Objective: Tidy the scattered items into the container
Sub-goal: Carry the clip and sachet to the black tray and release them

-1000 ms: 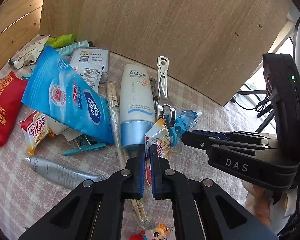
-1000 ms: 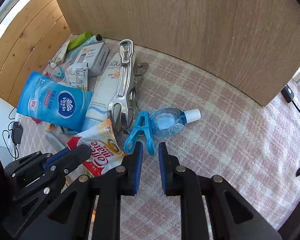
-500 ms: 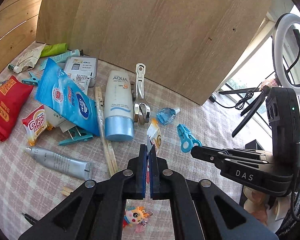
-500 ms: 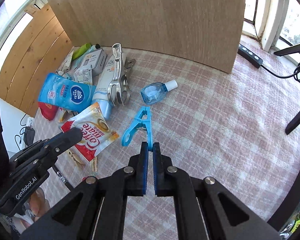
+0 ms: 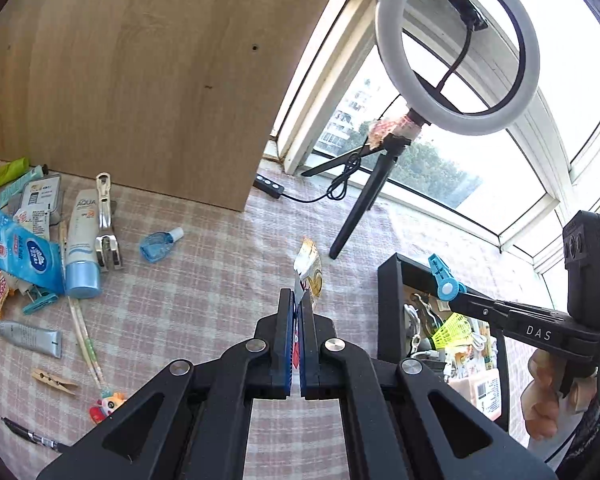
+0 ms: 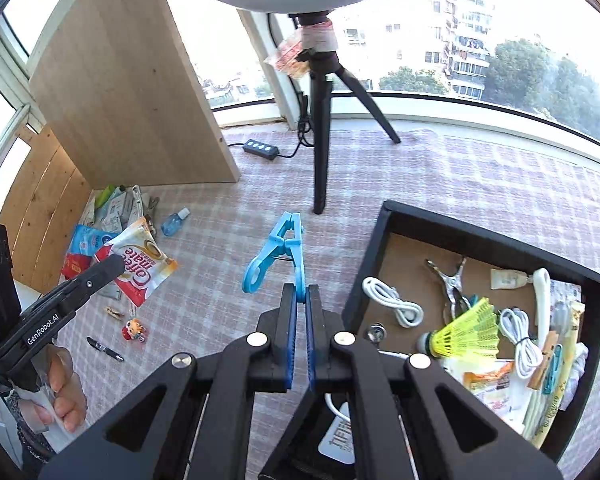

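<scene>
My left gripper is shut on a Coffee mate sachet, lifted above the checked cloth; the right wrist view shows the same sachet edge-on to that gripper. My right gripper is shut on one handle of a blue clothes peg, held in the air left of the black container. In the left wrist view the peg hangs over the container's near wall. The container holds white cables, a metal clip, a yellow shuttlecock and tubes.
Scattered items stay at the left by the wooden board: sunscreen tube, metal clip, small blue bottle, tissue pack, grey tube, wooden peg, pen. A ring light tripod stands behind the container.
Both grippers closed on their items, the left on the sachet and the right on the blue peg, then lifted them and swung right, from the pile toward the black container.
</scene>
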A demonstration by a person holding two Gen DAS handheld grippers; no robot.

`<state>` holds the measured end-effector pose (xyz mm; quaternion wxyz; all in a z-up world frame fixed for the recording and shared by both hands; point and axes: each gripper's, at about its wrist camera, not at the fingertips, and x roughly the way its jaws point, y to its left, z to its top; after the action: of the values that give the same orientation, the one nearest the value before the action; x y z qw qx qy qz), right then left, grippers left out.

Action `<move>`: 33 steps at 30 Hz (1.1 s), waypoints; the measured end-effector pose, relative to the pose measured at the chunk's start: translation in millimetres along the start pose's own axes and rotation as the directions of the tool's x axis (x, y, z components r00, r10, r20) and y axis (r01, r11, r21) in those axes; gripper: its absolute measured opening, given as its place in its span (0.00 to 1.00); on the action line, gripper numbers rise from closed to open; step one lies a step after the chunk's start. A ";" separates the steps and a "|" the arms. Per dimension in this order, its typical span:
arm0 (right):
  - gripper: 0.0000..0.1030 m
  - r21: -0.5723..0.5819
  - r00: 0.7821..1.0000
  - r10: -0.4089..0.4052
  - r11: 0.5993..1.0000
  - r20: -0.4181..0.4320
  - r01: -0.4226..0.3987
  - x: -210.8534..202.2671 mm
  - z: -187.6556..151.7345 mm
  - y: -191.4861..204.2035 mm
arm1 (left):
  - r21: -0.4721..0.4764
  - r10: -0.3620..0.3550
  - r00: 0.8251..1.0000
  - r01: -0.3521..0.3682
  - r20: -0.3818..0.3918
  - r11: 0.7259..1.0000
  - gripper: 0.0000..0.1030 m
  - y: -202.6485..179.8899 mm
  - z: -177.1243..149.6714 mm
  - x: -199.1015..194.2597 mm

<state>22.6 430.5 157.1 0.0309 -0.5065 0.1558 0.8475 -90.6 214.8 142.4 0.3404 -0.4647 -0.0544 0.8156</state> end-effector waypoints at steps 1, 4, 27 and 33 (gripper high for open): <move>0.04 0.027 0.999 -0.030 0.999 0.011 0.030 -10.4 -1.4 -18.0 | 0.023 -0.019 1.000 0.019 -0.005 1.000 0.01 -15.4 0.4 4.4; 0.04 0.108 0.995 -0.099 0.990 0.032 0.095 -36.5 -17.4 -72.0 | 0.083 -0.067 0.997 0.069 -0.032 0.994 0.01 -62.4 -0.1 18.6; 0.47 0.098 0.980 -0.168 0.983 0.106 0.158 -75.6 -46.7 -107.9 | 0.213 -0.055 0.995 0.071 -0.078 0.974 0.40 -125.1 -28.1 18.8; 0.47 -0.064 0.997 -0.038 0.997 0.069 0.042 -43.0 -39.3 -42.1 | 0.189 0.033 0.998 -0.024 -0.045 0.982 0.40 -57.8 -37.0 -20.8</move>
<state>85.7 463.4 167.4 0.0365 -0.4815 0.1168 0.8679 -25.1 237.8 160.0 0.3721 -0.4505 0.0378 0.8106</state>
